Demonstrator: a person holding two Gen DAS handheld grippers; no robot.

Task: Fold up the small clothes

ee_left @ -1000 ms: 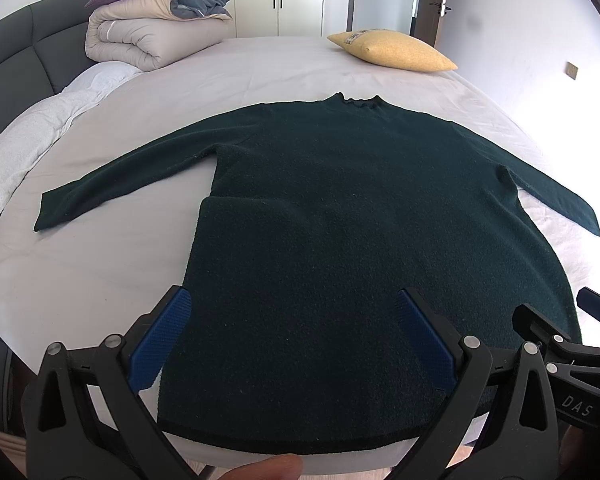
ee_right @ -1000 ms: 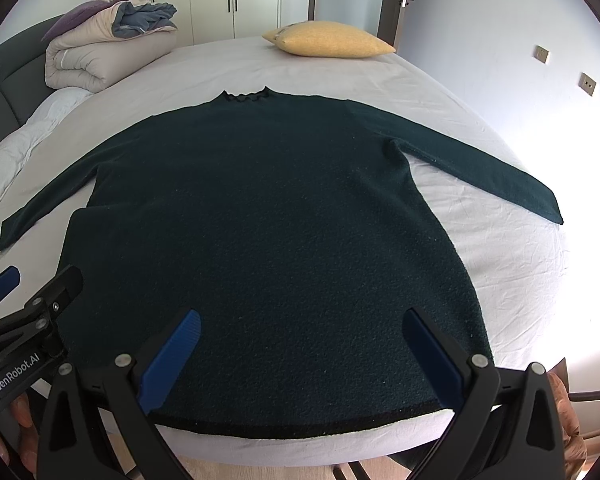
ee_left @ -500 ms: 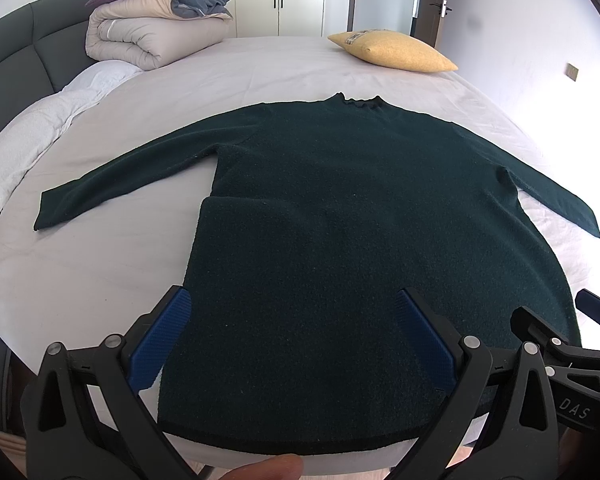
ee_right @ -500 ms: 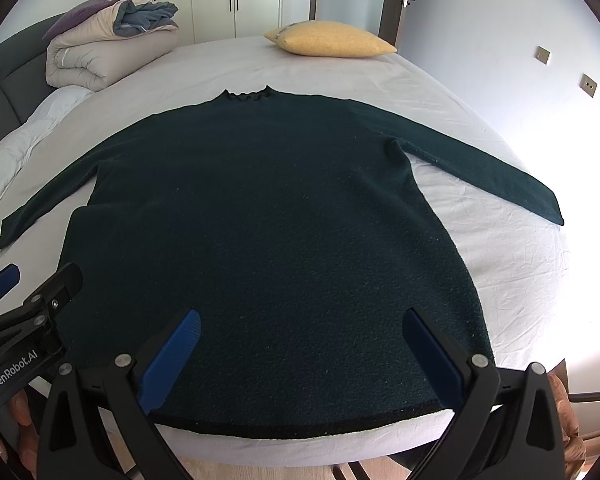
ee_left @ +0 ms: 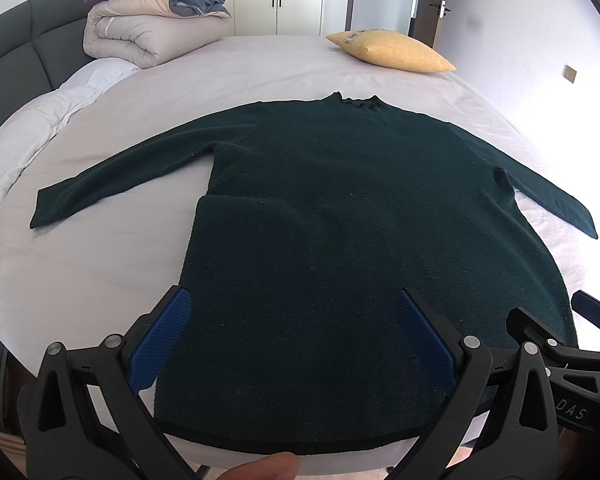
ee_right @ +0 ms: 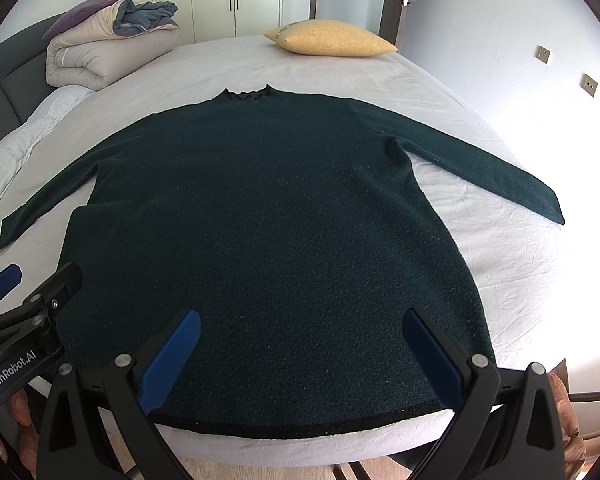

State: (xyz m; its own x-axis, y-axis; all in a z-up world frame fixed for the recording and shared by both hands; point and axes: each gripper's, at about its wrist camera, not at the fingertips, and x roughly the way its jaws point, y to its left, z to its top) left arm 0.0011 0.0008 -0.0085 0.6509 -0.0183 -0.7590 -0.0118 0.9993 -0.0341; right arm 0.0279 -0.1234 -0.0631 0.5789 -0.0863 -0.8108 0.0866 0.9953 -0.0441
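Observation:
A dark green sweater [ee_left: 340, 208] [ee_right: 276, 216] lies flat on the bed, collar at the far side, both sleeves spread outward, hem along the near bed edge. My left gripper [ee_left: 292, 340] hovers open above the hem's left half, its blue pads [ee_left: 160, 340] wide apart and empty. My right gripper [ee_right: 300, 356] is open too, above the hem's right half, with nothing between its blue fingers [ee_right: 428, 356]. Each gripper shows at the edge of the other's view.
The bed [ee_left: 80, 264] carries a yellow pillow [ee_left: 392, 54] at the far right and a folded duvet pile [ee_left: 148, 32] at the far left by the dark headboard [ee_left: 12, 64]. Wardrobes and a door stand behind. A fingertip [ee_left: 260, 468] shows at the bottom.

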